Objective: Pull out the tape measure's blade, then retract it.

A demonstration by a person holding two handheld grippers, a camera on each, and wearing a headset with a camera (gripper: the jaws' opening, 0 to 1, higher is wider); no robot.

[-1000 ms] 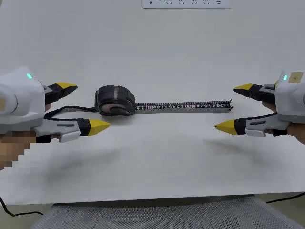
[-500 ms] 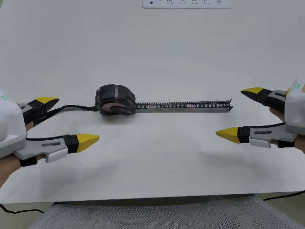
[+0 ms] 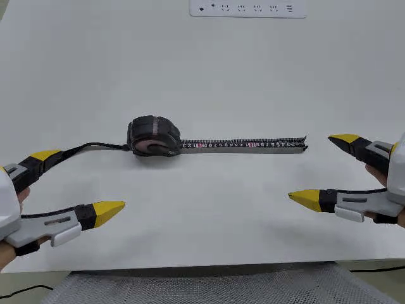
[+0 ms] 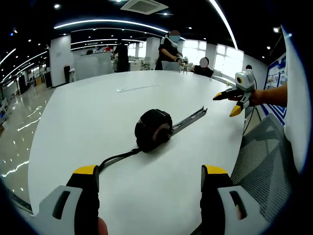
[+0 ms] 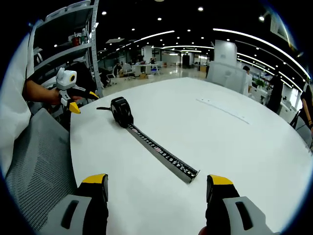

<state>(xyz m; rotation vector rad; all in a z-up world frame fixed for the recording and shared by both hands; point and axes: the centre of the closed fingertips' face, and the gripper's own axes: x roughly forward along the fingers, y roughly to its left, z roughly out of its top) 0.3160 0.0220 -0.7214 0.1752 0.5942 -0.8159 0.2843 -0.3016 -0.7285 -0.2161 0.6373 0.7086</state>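
White table [image 3: 202, 76] holds a tape measure [image 3: 152, 135], blade [image 3: 243, 145] out, numbers too small to read. Left gripper [image 3: 88, 179] and right gripper [image 3: 312, 166] spread wide. Power strip [image 3: 247, 7] behind.

1. The left tongs [image 3: 85, 180] have a white housing, pale grey slotted arms and black jaws tipped with pointed yellow caps.
2. The right tongs [image 3: 313, 166] share those colours.
3. The person wears a white garment [image 5: 11, 98].

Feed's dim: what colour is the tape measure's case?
The case is black; best in head view.
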